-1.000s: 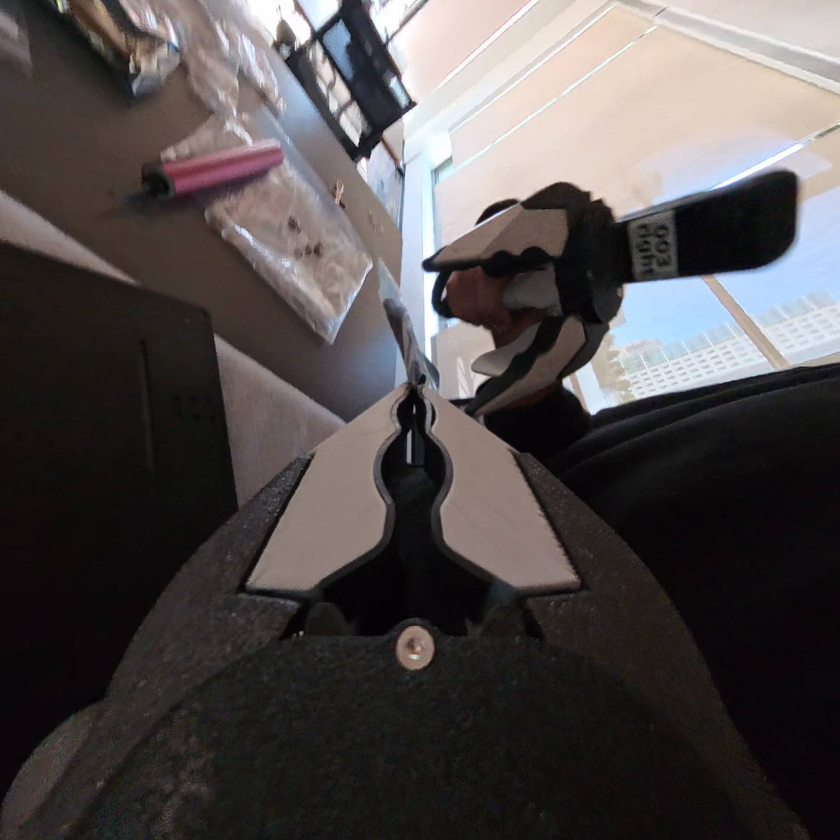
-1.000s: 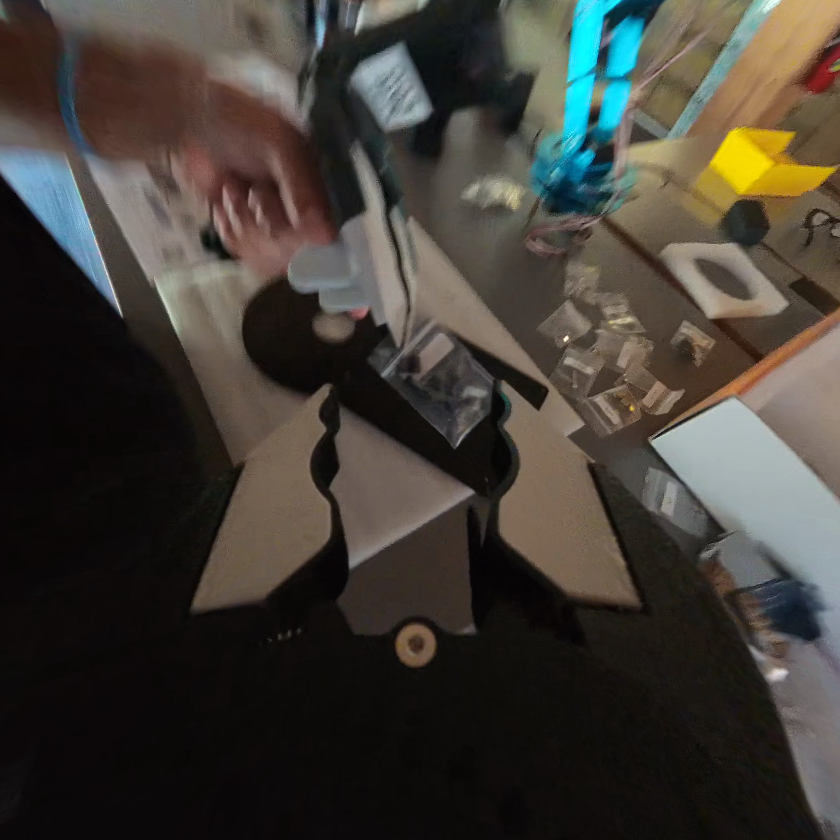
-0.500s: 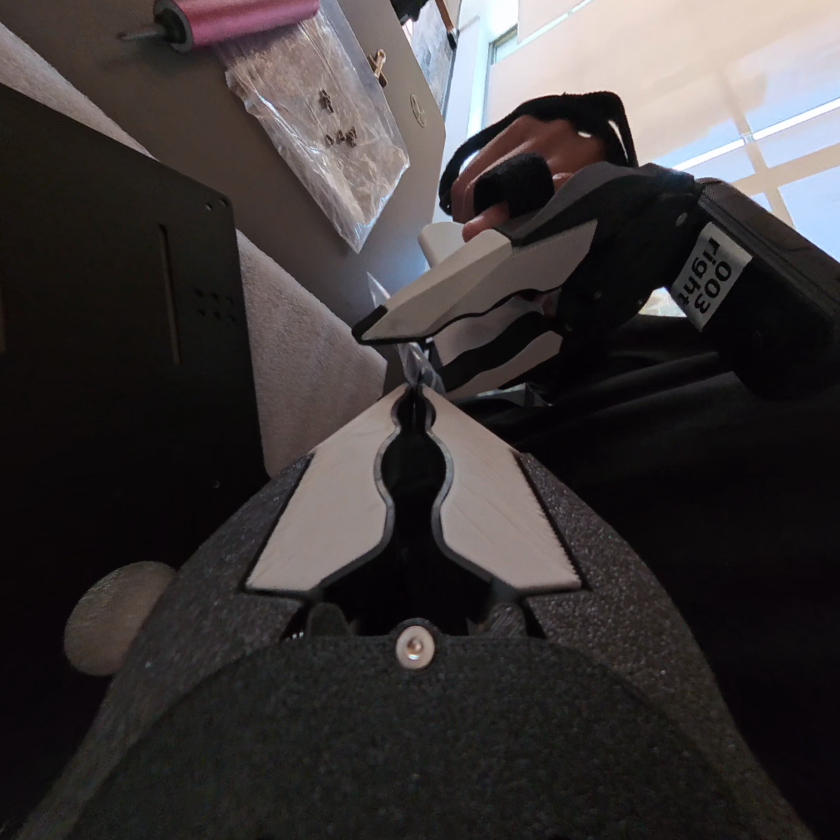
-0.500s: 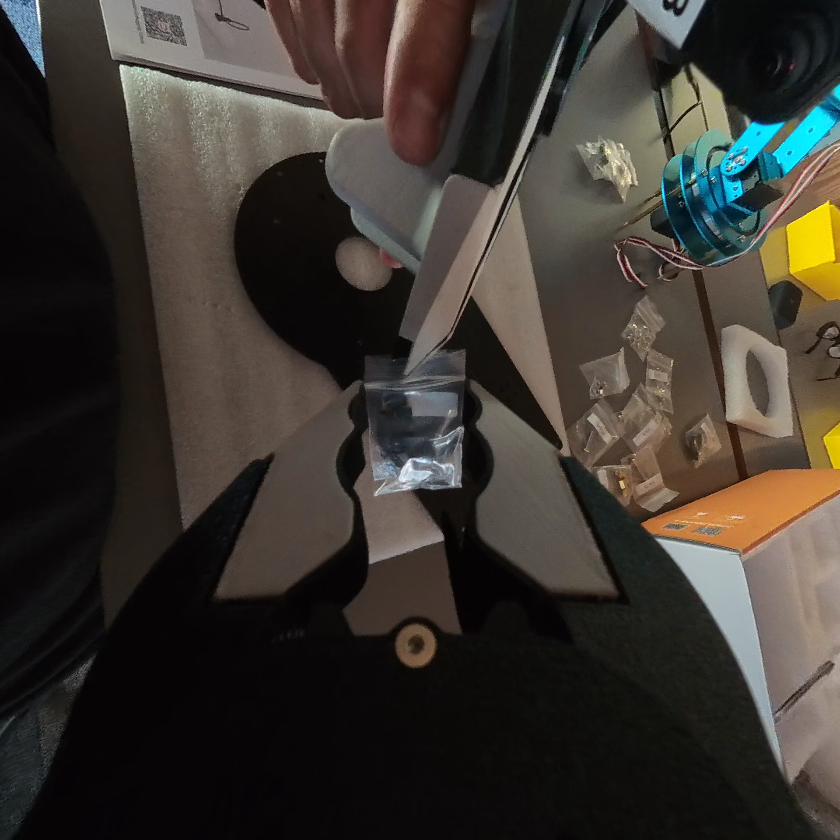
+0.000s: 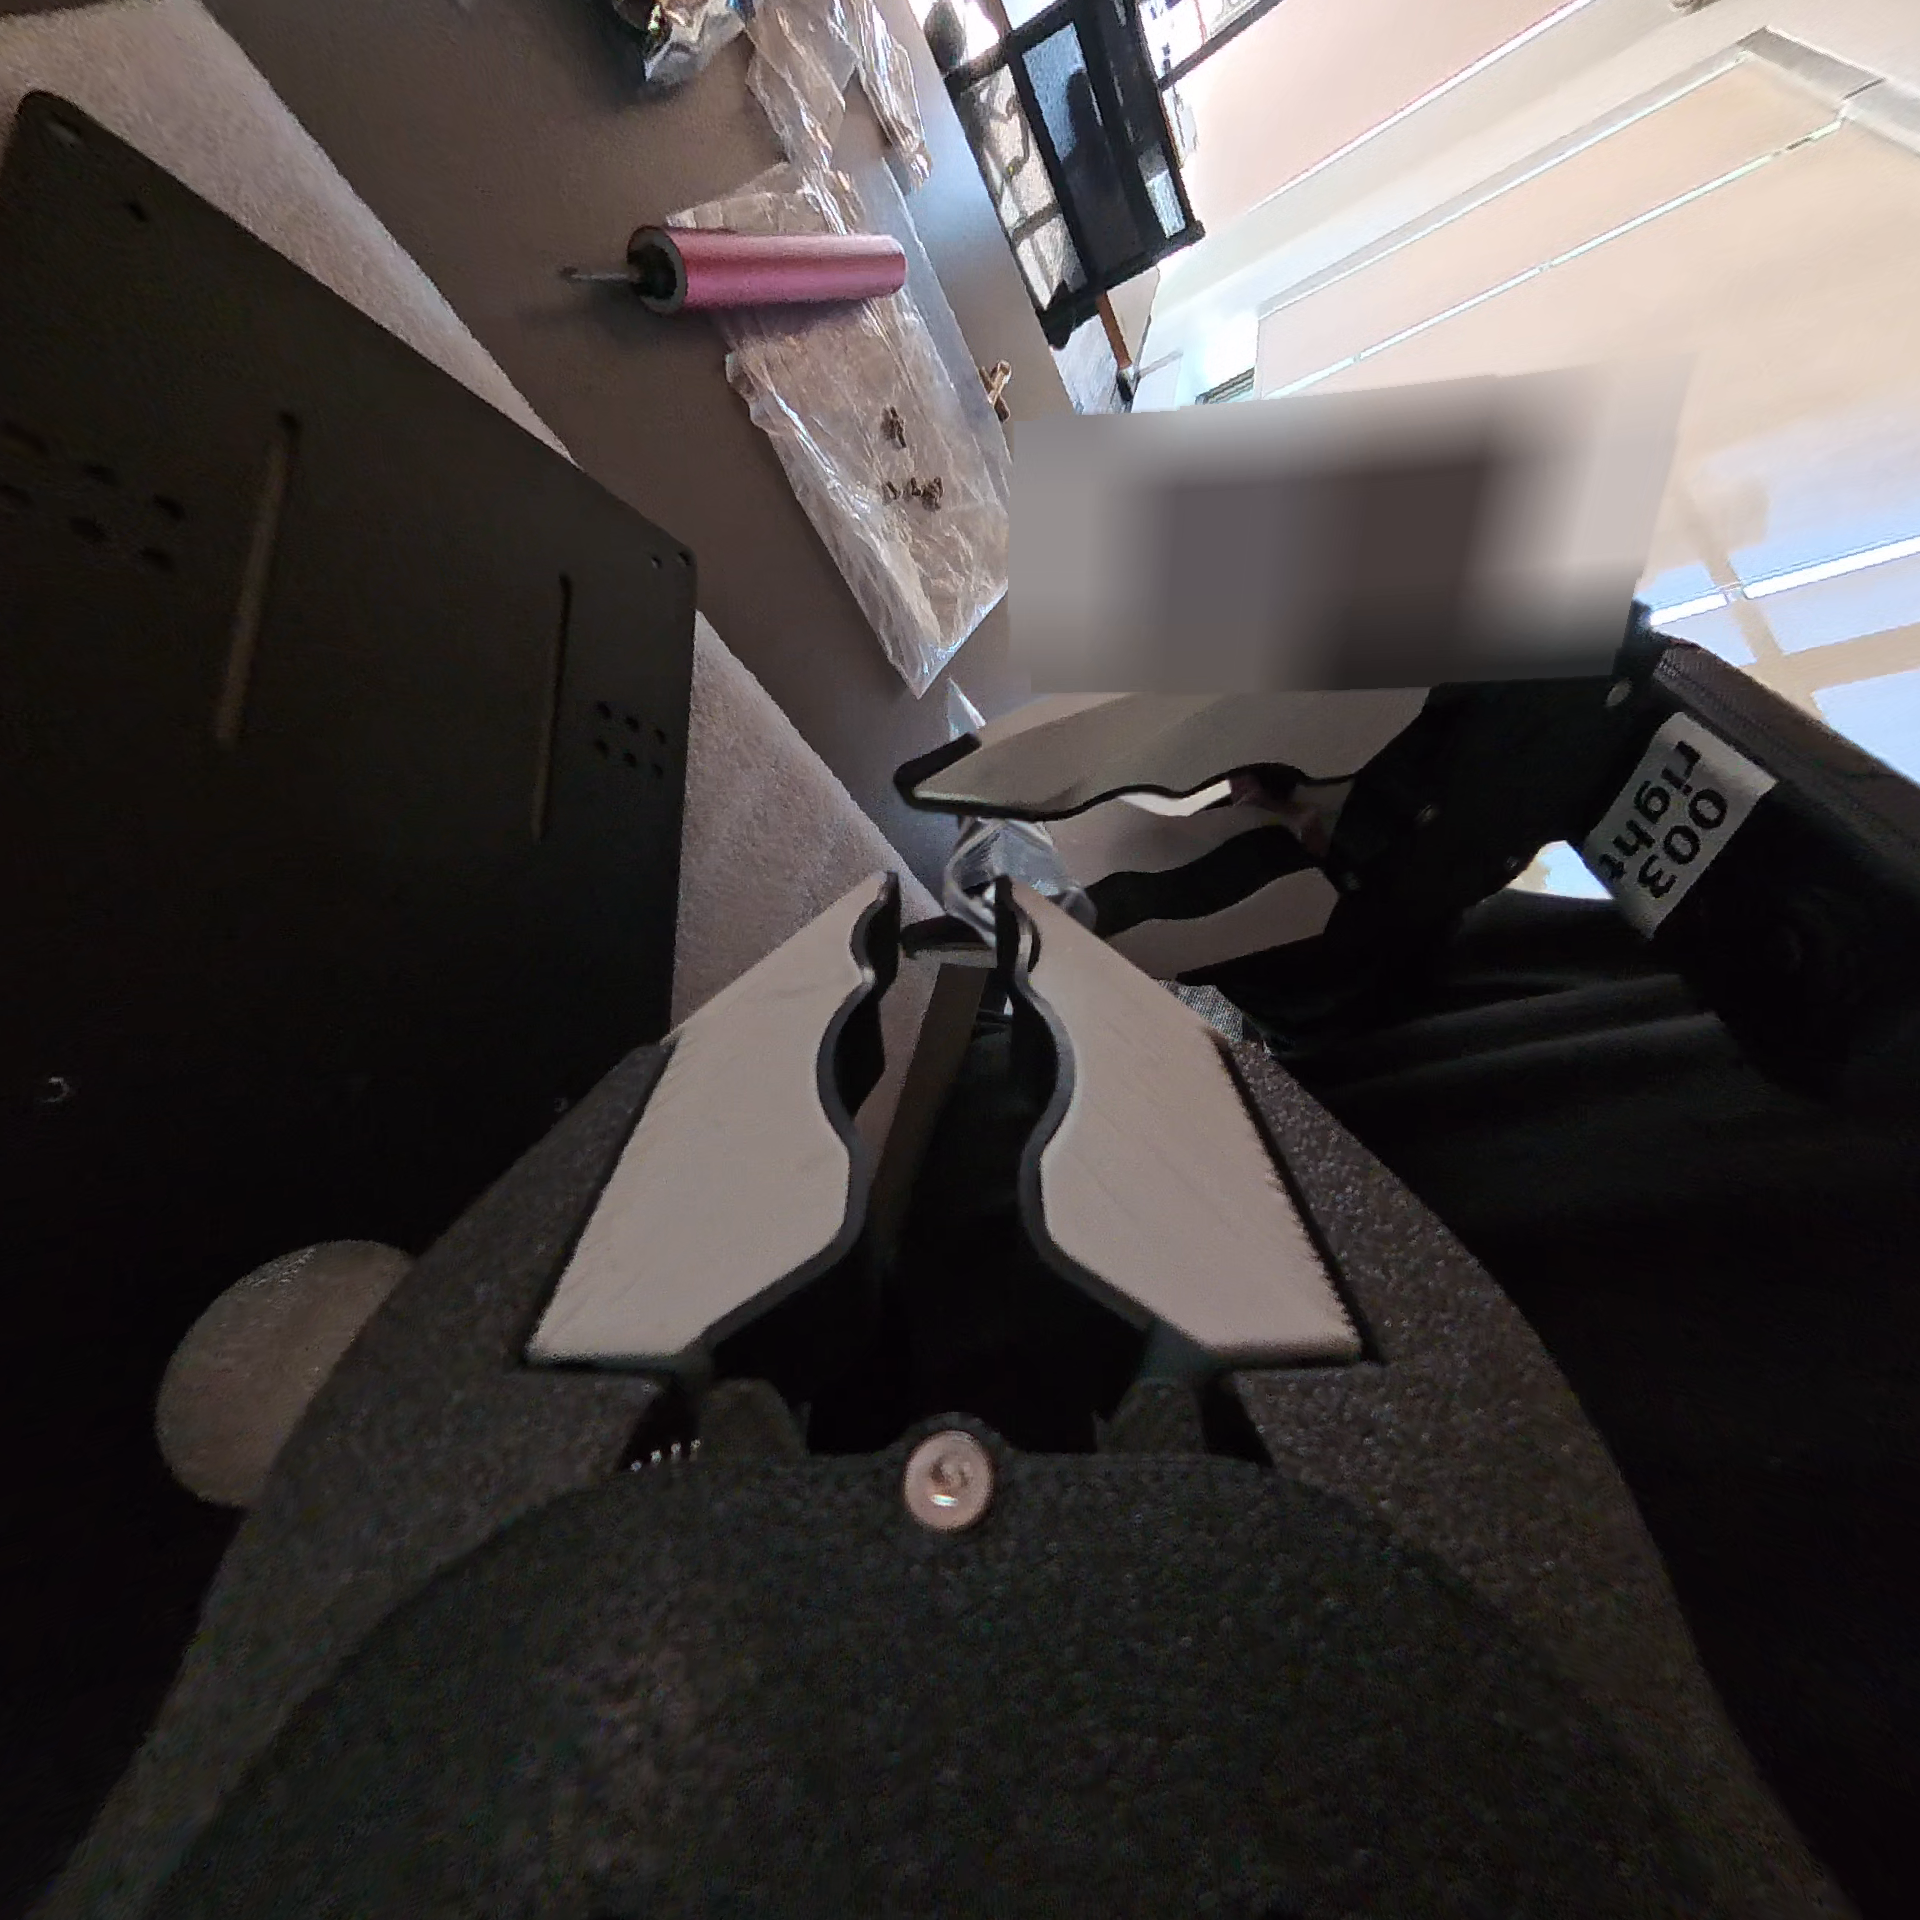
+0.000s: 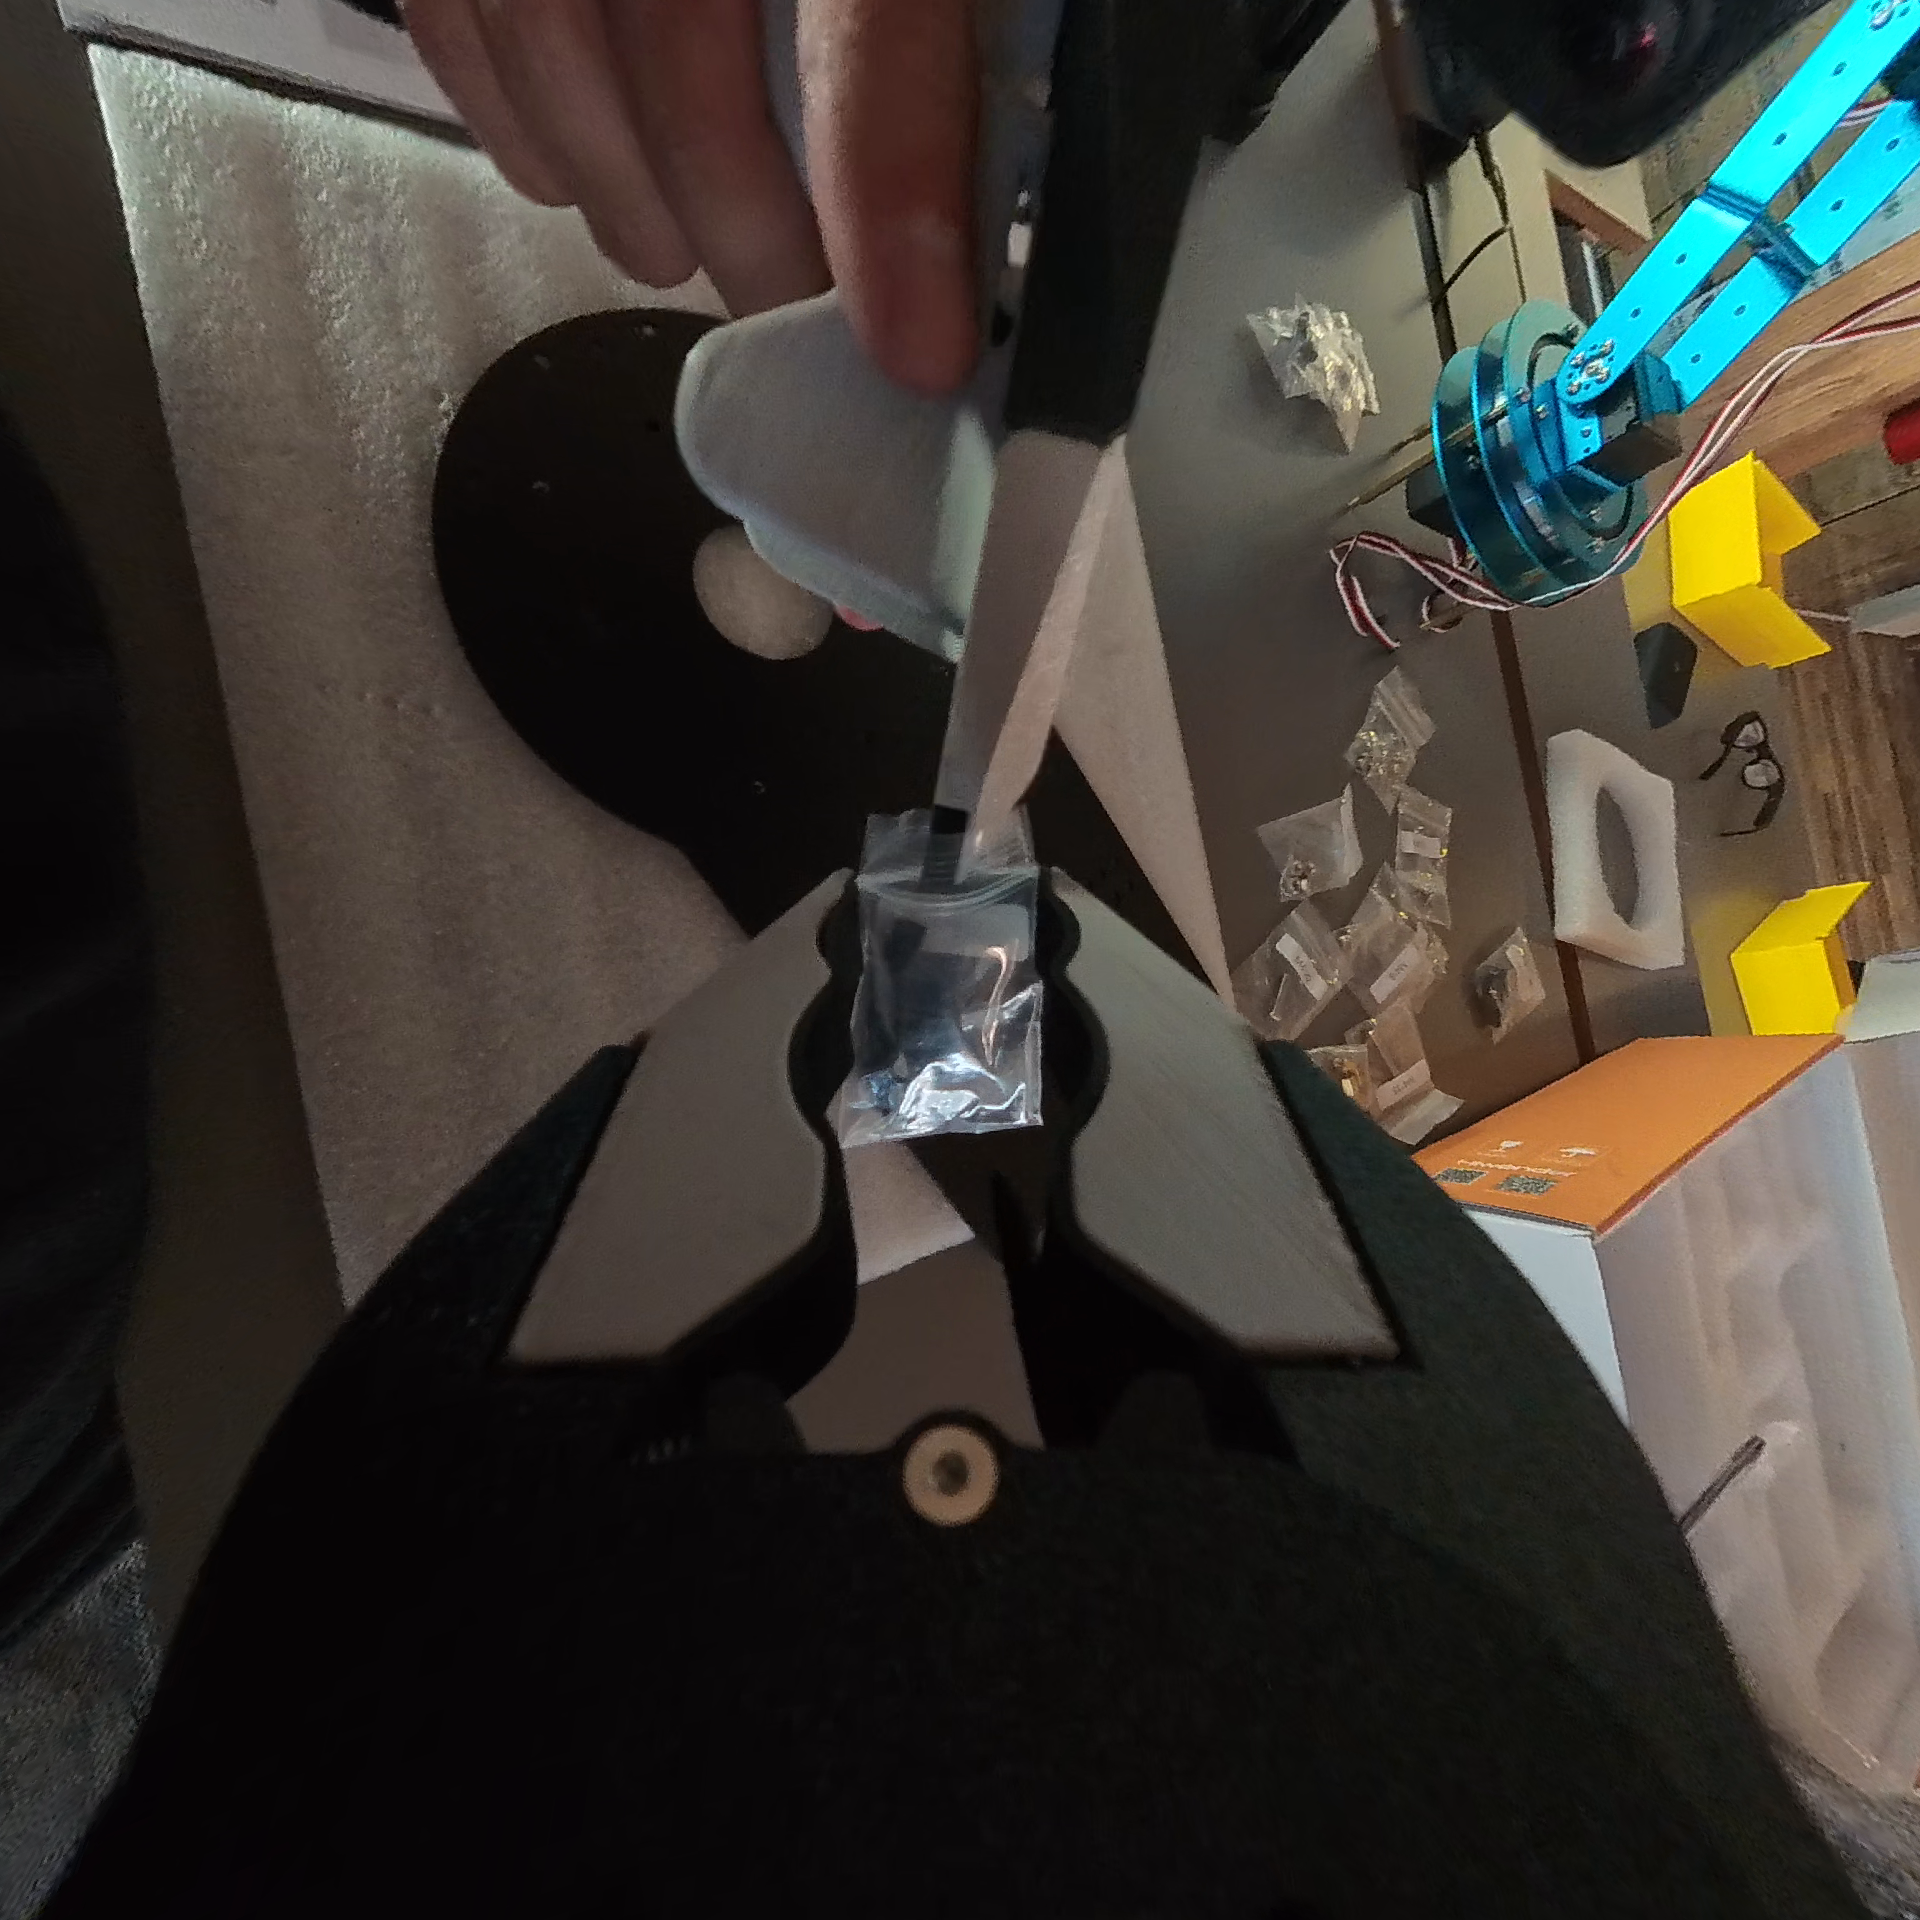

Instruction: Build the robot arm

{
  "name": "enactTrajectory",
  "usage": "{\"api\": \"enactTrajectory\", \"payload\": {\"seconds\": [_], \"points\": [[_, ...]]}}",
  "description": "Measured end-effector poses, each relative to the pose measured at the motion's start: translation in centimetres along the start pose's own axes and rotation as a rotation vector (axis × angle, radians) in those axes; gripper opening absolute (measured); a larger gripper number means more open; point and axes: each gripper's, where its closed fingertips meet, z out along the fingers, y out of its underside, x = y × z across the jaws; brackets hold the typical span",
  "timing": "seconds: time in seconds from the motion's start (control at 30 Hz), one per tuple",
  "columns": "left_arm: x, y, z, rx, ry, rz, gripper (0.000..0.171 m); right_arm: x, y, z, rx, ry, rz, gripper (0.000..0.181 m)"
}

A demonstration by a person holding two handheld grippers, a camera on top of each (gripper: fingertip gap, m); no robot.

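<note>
A small clear plastic bag [image 6: 945,997] with dark small parts in it sits between the fingers of my right gripper [image 6: 945,883], which press on its two side edges. My left gripper [image 5: 948,888] has its fingers a little apart, and the bag's top [image 5: 982,862] lies just past its tips, against the right finger. In the right wrist view the left gripper [image 6: 951,821] reaches down to the bag's top edge, with a person's hand [image 6: 727,125] behind it. In the left wrist view the right gripper [image 5: 997,831] comes in from the right.
A black plate [image 5: 312,727], a pink cylinder tool [image 5: 779,270] and a large plastic bag [image 5: 894,499] lie to the left. A black disc [image 6: 561,582] rests on white foam [image 6: 364,727]. Several small bags [image 6: 1351,914], a blue robot arm [image 6: 1558,468], yellow blocks [image 6: 1735,561] and an orange-topped box [image 6: 1610,1143] stand to the right. Both grippers' tips are close together, under 4 cm apart.
My right gripper has swung in and closed its fingers around the bag. My left gripper, shut on the bag's top before, now has its fingers apart.
</note>
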Motion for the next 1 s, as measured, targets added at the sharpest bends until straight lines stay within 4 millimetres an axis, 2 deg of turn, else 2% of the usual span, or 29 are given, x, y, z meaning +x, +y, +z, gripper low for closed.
{"api": "enactTrajectory", "payload": {"seconds": [0.1, 0.23, 0.37, 0.5, 0.57, 0.6, 0.67, 0.7, 0.8, 0.97, 1.0], "points": [[0.5, 0.6, 0.6, -0.014, 0.024, -0.001, 0.018, 0.0, -0.6, 0.0, 0.014, 0.021, -0.015, 0.031], [0.5, 0.5, 0.7, -0.006, 0.024, 0.009, 0.005, 0.0, -1.2, 0.1, 0.021, 0.047, -0.041, 0.031], [0.7, 0.4, 0.4, 0.004, 0.017, 0.068, 0.005, 0.0, -1.4, -0.5, 0.075, 0.017, 0.052, 0.034], [2.3, -0.2, -0.4, 0.049, 0.117, 0.115, 0.005, 0.8, -1.5, -2.7, 0.276, -0.150, 0.435, 0.057], [3.1, -0.5, -1.0, 0.067, 0.163, 0.137, 0.005, 2.5, -0.8, -4.0, 0.428, -0.198, 0.693, 0.052], [3.5, -0.6, -1.3, 0.073, 0.183, 0.146, 0.005, 2.9, -0.3, -4.4, 0.502, -0.287, 0.856, 0.044], [4.3, -1.0, -1.8, 0.088, 0.230, 0.152, 0.005, 2.2, -0.8, -5.4, 0.652, -0.624, 1.147, 0.059], [4.8, -1.1, -2.1, 0.092, 0.261, 0.152, 0.005, 2.1, -1.0, -5.9, 0.726, -0.719, 1.213, 0.057], [5.3, -1.1, -2.4, 0.078, 0.287, 0.174, 0.005, 1.5, -2.4, -7.3, 0.879, -0.826, 1.198, 0.025], [6.1, -0.9, -2.4, 0.059, 0.333, 0.186, 0.005, 1.3, -2.7, -7.6, 0.907, -0.834, 1.184, 0.000], [6.1, -0.9, -2.4, 0.057, 0.338, 0.184, 0.005, 1.4, -2.6, -7.6, 0.908, -0.827, 1.188, 0.000]]}}
